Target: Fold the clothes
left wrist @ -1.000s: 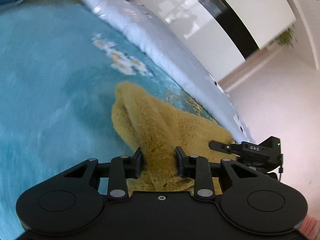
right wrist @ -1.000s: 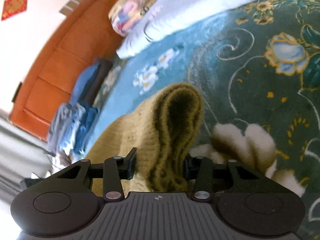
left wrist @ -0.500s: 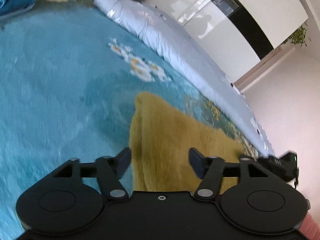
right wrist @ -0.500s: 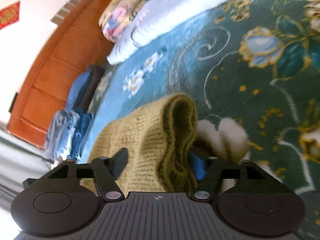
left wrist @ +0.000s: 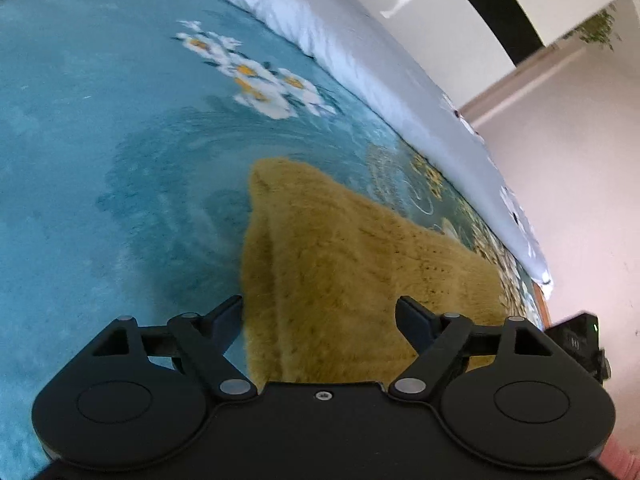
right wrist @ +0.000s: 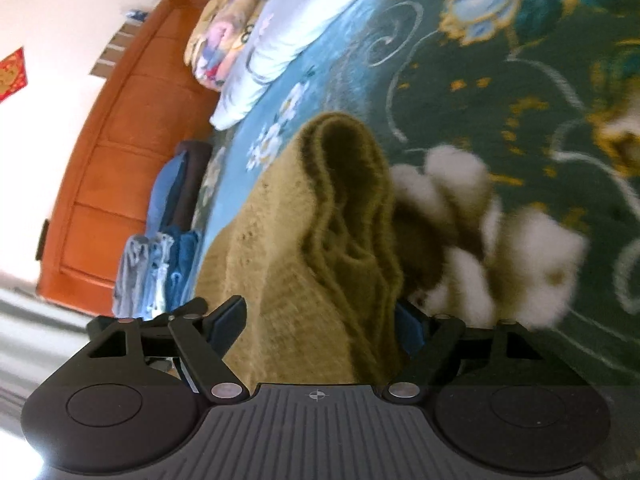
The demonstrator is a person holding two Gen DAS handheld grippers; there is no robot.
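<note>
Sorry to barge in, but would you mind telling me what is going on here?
A person with a gripper in each hand is folding a mustard-yellow sweater on a bed with a teal floral cover. Both the left gripper and the right gripper are open, their fingers on either side of the sweater without clamping it. The sweater lies folded over itself, its layered edge showing in the right view.

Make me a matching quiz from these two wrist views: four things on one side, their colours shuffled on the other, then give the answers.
Things:
1. knitted sweater
2. headboard
3. folded duvet
4. bedspread

Colours:
A. pale blue-white
B. teal with white flowers
C. mustard yellow
D. orange-brown wood

Pairs: 1-C, 2-D, 3-A, 4-B
</note>
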